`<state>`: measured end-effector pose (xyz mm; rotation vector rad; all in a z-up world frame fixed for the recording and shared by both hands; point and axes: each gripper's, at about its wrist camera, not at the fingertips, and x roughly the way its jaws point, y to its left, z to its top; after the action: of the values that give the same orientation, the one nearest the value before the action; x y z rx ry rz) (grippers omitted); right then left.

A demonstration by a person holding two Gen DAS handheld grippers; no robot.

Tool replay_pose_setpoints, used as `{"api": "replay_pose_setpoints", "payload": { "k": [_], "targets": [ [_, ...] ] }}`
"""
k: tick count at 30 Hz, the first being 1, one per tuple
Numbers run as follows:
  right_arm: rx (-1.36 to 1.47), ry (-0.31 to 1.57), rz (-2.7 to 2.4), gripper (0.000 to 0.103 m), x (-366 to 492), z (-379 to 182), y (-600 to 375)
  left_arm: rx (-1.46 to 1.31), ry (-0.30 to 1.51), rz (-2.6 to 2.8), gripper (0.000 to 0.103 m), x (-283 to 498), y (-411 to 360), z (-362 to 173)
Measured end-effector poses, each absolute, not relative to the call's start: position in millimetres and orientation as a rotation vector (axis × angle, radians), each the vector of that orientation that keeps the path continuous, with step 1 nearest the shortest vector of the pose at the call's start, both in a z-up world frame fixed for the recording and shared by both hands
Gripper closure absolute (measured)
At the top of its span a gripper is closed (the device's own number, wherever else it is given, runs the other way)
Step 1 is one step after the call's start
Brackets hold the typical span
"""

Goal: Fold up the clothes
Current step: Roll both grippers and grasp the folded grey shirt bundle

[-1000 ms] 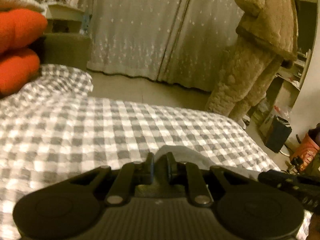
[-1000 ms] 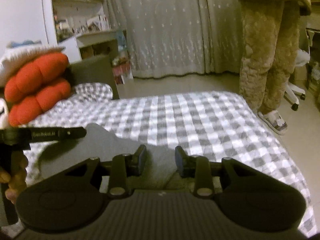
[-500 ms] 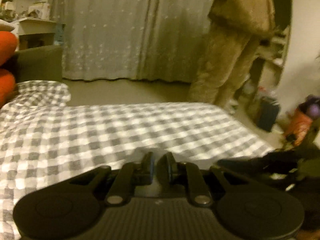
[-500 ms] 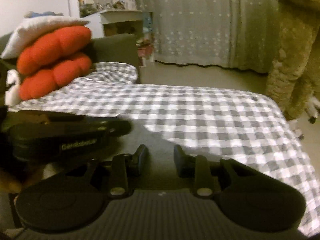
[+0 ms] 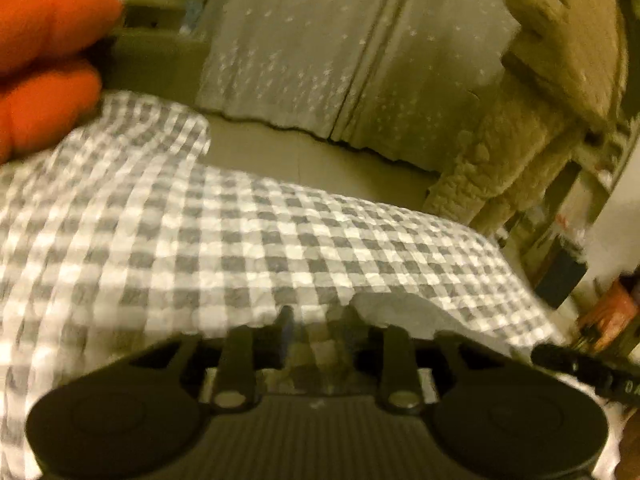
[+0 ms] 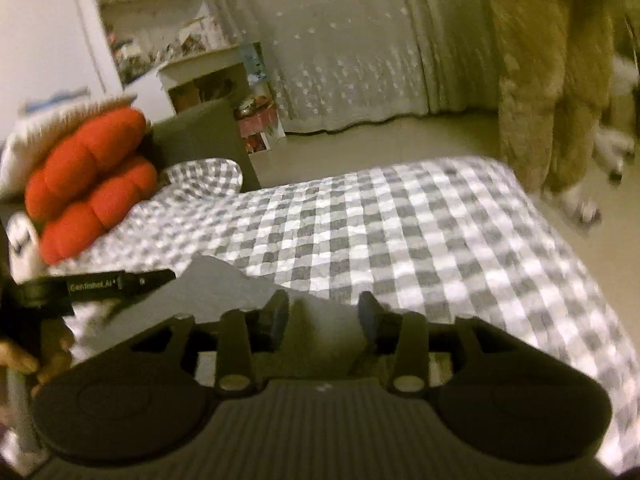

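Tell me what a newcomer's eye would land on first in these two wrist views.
Most likely the bright orange cushions stacked at the left end of the grey-and-white checked bedspread. Next, a person in a fuzzy tan suit standing at the far right by the curtain. Close in, a pale grey garment lies by the right gripper, whose jaws have just been opening.

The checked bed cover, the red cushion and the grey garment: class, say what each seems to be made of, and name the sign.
Checked bed cover: woven, matt cloth, likely puckered cotton; its squares look crinkled.
Red cushion: soft plush or fleece, stuffed; rounded bulges, no shine.
Grey garment: thin, smooth, matt fabric, perhaps jersey; its edge lies limp in soft folds. Blur leaves the weave unclear.
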<state>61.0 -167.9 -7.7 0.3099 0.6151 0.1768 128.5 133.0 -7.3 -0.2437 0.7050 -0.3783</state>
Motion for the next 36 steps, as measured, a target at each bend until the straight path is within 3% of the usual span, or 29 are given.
{"api": "replay_pose_setpoints", "payload": {
  "k": [4,10,25,27,29,31,36],
  "targets": [
    [0.499,0.66,0.214,0.038,53,-8,-195,-0.429,0.797,-0.439,0.042,132,160,-12],
    [0.684,0.728,0.232,0.031,46,-13,-219,-0.604,0.913,-0.526,0.027,130,181,-25],
    [0.811,0.881,0.335,0.029,40,-29,-218,-0.696,1.041,-0.628,0.024,125,161,-45],
    [0.817,0.872,0.335,0.039,41,-30,-218,-0.705,1.03,-0.626,0.024,123,160,-46],
    [0.783,0.866,0.31,0.06,43,-30,-215,-0.686,1.022,-0.6,0.034,122,158,-44],
    [0.78,0.856,0.294,0.07,41,-29,-214,-0.65,1.012,-0.561,0.046,119,153,-41],
    [0.756,0.76,0.288,0.077,35,-11,-218,-0.613,1.032,-0.578,0.056,109,140,-28]
  ]
}}
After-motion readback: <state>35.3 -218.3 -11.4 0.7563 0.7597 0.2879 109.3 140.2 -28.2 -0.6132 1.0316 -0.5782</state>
